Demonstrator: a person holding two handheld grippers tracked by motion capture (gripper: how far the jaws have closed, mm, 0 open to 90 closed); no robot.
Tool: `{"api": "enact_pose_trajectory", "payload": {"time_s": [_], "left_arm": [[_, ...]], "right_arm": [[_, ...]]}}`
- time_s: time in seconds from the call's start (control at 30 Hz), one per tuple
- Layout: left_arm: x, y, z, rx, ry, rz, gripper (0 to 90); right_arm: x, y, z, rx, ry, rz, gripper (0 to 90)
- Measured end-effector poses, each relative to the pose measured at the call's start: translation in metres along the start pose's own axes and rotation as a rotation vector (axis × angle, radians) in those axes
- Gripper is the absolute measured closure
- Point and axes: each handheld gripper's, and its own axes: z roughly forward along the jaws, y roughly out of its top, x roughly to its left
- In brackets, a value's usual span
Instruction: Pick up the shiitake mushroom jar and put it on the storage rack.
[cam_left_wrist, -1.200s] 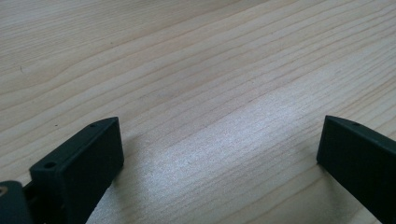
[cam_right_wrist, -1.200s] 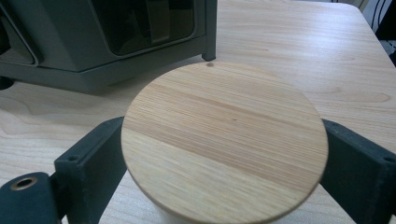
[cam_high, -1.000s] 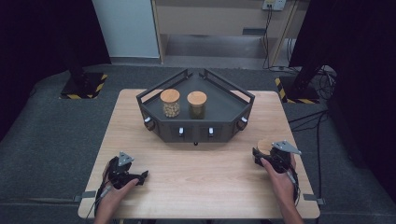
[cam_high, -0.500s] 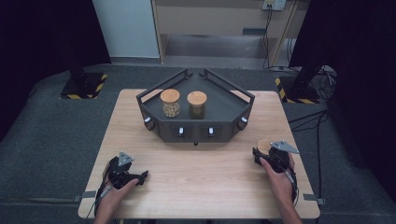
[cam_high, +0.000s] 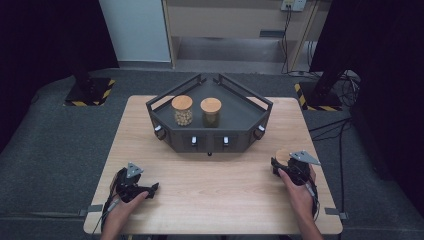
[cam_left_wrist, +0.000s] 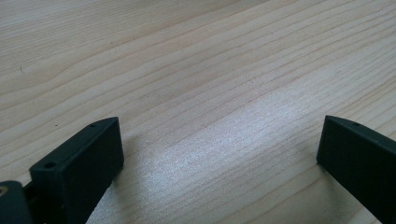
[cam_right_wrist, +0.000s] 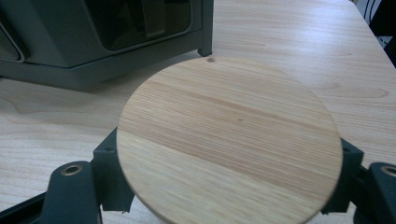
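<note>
Since the earlier frame your right gripper (cam_right_wrist: 229, 186) has just been closing onto the jar (cam_right_wrist: 229, 140) near the table's (cam_high: 220, 190) right edge, while your left gripper (cam_left_wrist: 219, 154) rests open and empty, so lifting toward the tray (cam_high: 250, 117) seems left.

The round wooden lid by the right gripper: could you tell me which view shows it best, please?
The right gripper view: the wooden lid sits close up between the right gripper jaws, grain plain. In the high view the lid is a small part-hidden disc.
</note>
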Motion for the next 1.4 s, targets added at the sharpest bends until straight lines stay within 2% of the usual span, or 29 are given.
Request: {"api": "enact_pose_trajectory", "payload": {"time_s": [0.23,0.73,1.4], "left_arm": [[0.0,0.0,0.0,0.0,0.0,0.0,0.0],[0.0,0.0,0.0,0.0,0.0,0.0,0.0],[0.0,0.0,0.0,0.0,0.0,0.0,0.0]], "right_arm": [[0.002,0.0,-0.002,-0.002,-0.005,-0.013,25.4],[0.004,0.005,-0.009,-0.019,0.014,-0.03,25.4],[0.006,0.022,-0.028,-0.044,0.053,-0.073,25.5]]}}
